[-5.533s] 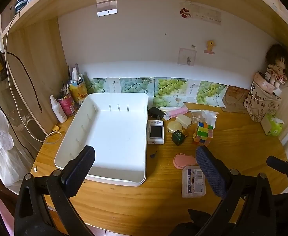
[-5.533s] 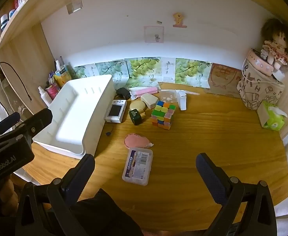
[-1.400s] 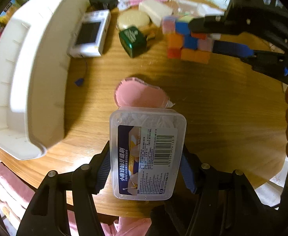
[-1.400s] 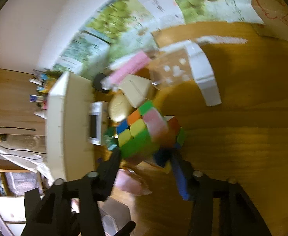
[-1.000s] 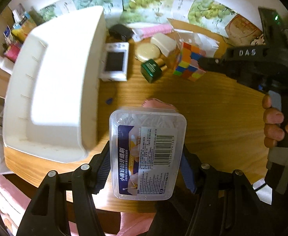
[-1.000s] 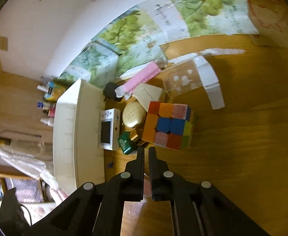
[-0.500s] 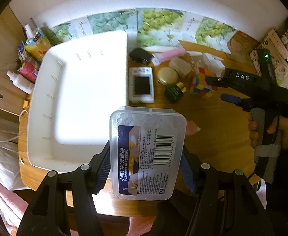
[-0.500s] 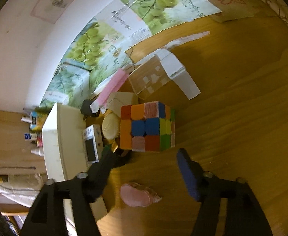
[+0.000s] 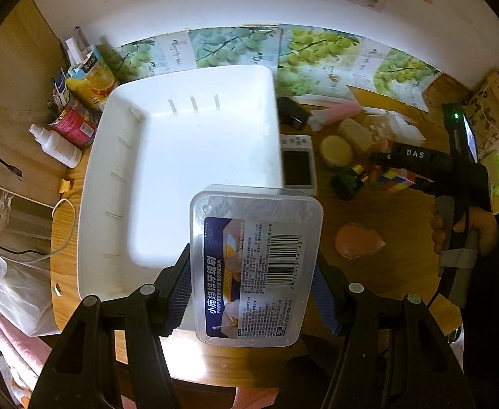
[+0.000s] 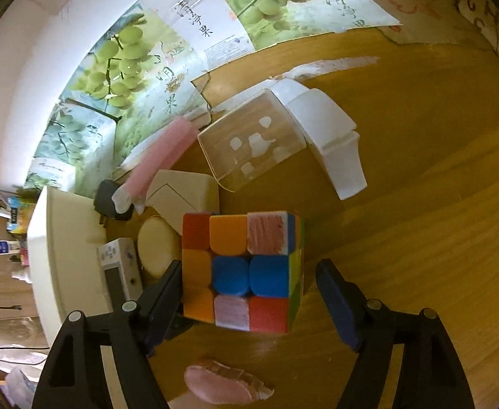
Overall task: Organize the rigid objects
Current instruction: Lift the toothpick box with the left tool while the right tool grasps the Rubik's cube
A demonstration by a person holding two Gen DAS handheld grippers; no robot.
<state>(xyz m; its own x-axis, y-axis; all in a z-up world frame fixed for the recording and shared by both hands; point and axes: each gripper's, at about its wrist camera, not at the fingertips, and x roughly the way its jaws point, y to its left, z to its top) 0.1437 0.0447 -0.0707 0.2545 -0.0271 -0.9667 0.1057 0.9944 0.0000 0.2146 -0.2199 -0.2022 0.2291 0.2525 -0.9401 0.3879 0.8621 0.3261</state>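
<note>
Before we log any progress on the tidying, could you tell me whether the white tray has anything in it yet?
Empty. The white tray's floor shows bare; the clear plastic box is in the left gripper.

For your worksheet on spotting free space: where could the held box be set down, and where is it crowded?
Free: the white tray, holding nothing; bare desk right of the cube. Crowded: the cluster between tray and cube, with the camera and round tin.

The tray (image 9: 181, 143) lies left of the cube (image 10: 240, 272).
</note>
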